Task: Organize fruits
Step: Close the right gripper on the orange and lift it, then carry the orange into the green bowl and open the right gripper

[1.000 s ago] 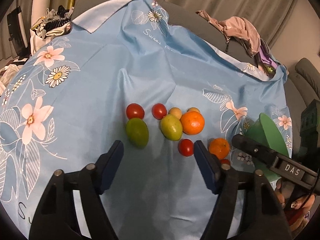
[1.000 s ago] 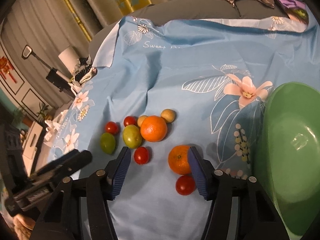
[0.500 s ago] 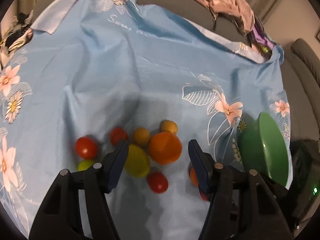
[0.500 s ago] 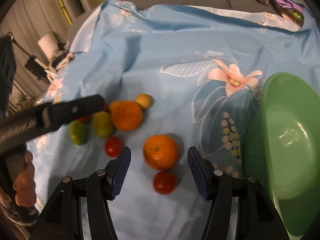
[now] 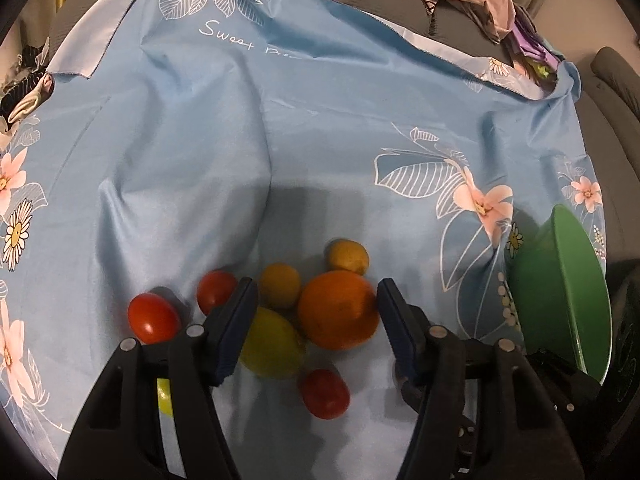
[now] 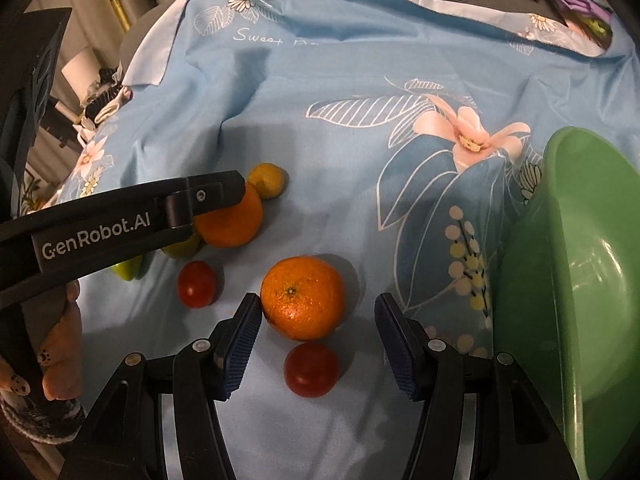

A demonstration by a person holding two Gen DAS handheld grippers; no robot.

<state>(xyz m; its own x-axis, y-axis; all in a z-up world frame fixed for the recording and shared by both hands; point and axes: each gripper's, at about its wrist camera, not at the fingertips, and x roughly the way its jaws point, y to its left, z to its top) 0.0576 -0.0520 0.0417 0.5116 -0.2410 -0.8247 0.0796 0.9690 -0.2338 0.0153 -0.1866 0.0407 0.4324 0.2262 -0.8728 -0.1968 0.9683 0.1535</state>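
Both hand-held grippers spread apart over fruit on the blue floral cloth (image 5: 168, 152).

Left hand-held gripper (image 5: 314, 304): jaws wide, straddling a large round orange (image 5: 338, 310) and a yellow-green oval fruit (image 5: 272, 344); contact unclear. Right hand-held gripper (image 6: 318, 322): jaws wide, a second round orange (image 6: 303, 297) between the tips, a red tomato (image 6: 311, 370) just nearer. Green plastic bowl (image 6: 576, 280) beside it, to the right.
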